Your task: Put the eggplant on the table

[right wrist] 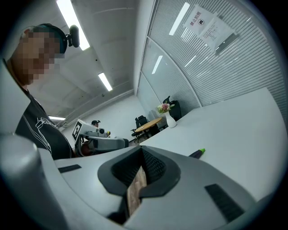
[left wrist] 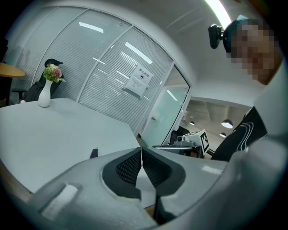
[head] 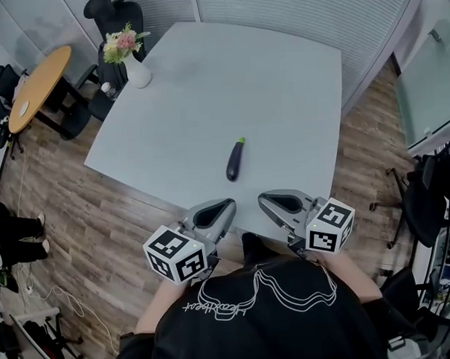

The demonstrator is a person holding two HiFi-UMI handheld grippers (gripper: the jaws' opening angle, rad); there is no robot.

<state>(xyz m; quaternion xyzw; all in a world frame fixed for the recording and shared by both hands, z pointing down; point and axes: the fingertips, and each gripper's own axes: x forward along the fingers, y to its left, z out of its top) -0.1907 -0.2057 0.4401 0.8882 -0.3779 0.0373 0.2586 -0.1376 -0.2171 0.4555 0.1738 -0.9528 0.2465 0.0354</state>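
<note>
Eggplant is lying on table; left gripper and right gripper are hovering nearby, jaws clenched, empty.

1 eggplant, 1 vase, 2 tables, L tongs, R tongs

A pale grey table is seen at centre on a wood-plank floor. A round wooden table and a black chair are placed upper left. Blinds are hung along the top edge. Strip lights are lit overhead.
</note>
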